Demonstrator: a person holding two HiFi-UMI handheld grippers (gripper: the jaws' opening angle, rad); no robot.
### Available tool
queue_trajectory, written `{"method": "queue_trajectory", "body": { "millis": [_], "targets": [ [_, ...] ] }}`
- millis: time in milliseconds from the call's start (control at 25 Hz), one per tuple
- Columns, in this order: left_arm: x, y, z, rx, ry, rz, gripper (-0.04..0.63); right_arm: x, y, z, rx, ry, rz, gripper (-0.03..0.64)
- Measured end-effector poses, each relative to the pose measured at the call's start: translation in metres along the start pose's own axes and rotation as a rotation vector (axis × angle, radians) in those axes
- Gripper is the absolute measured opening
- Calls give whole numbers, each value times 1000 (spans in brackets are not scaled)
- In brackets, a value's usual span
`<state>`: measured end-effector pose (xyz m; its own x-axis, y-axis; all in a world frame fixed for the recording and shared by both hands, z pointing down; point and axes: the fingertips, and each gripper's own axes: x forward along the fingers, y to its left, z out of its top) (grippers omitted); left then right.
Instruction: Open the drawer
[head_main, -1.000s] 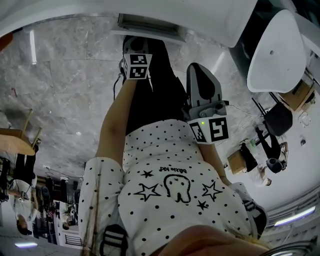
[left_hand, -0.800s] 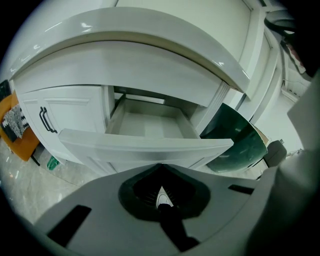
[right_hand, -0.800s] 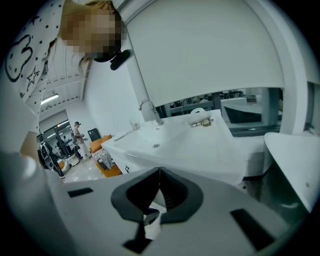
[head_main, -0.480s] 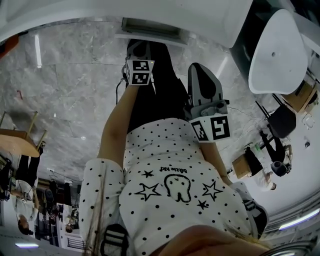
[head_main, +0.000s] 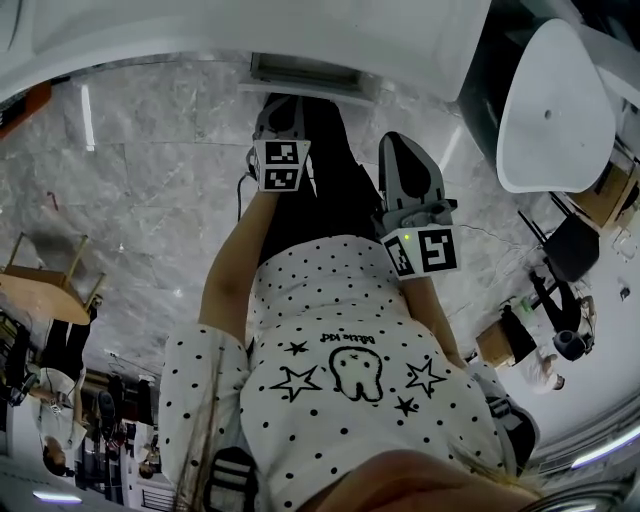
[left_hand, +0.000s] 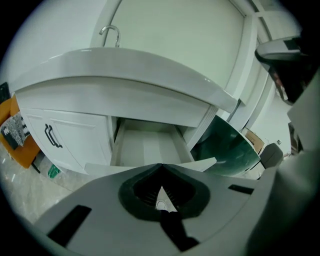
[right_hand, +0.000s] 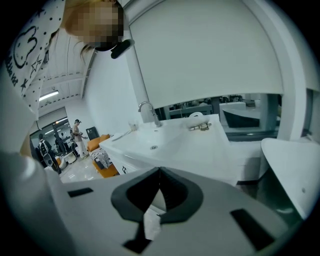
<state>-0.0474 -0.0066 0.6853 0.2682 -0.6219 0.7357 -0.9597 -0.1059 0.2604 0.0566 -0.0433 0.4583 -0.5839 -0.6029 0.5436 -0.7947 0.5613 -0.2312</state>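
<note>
Left tool (left_hand: 161, 170) is fully closed, tips pressed together with nothing pinched between them and not touching anything. Right in front of its tips, a little beyond them, the drawer (left_hand: 147, 147) is pulled out from under the white tabletop (left_hand: 125, 70). As far as I can see into it, it's just bare white bottom and walls, no contents. Above the tool and further back, a faucet (left_hand: 111, 34) sticks up from that tabletop. To the tool's left, next to the drawer, there's a closed cupboard door (left_hand: 75, 142) with a black handle (left_hand: 52, 136).

Right tool (right_hand: 160, 172) is the same deal: closed up, empty, hanging in the air clear of everything. Past its tips there's a white basin (right_hand: 165, 142) with a curved tap (right_hand: 146, 111) at its far edge, and I can't make out anything sitting in the bowl.

From the head view both tools are out in front of the person's spotted shirt (head_main: 340, 350), the left one closer to the drawer and the right one further back beside it.
</note>
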Motion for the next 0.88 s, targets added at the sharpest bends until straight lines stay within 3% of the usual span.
{"method": "queue_trajectory", "body": {
  "millis": [200,320,880],
  "targets": [
    [-28,-1,42,-20,-124,-29,3,-5,4,10,-21,-14,-1,15],
    [-46,-2,62,-42,-163,-52,3,-12,12,16,-33,-16,9,14],
    [-105,-16,153,-5,-322,-79,5,-24,22,37,-105,-48,41,14]
  ]
}}
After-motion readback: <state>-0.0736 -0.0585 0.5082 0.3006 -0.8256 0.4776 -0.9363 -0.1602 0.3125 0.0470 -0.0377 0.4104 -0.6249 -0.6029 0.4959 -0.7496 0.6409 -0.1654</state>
